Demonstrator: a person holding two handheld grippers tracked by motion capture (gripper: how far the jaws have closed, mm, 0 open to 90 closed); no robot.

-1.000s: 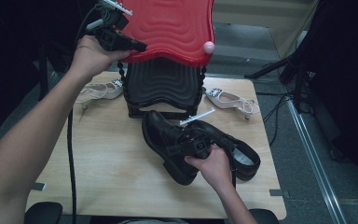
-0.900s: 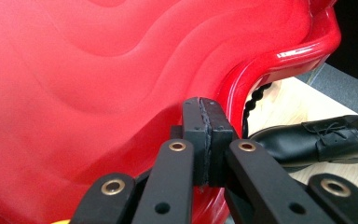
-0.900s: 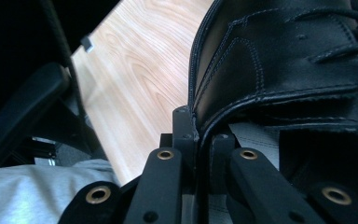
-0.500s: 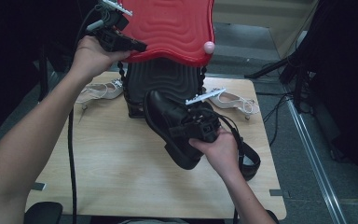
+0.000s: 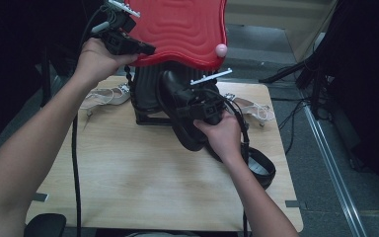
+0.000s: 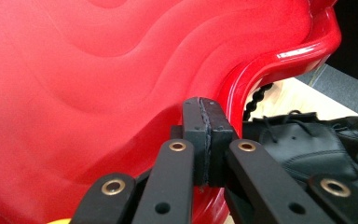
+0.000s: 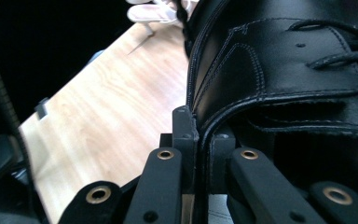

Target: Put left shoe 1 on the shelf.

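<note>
I keep the red lid [image 5: 182,29] up with my left gripper [image 6: 207,140], its fingers clamped on the lid's rim. My right gripper [image 7: 196,154] has its fingers pinched on the collar of a black shoe [image 5: 182,113], held clear of the tabletop [image 5: 128,173] before the open bin [image 5: 150,94]. Next I judge the shoe must go toe-first under the lid.

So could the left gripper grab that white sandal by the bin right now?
Probably not: the left gripper is shut on the red lid, holding it up; the white sandal lies on the table below.
</note>
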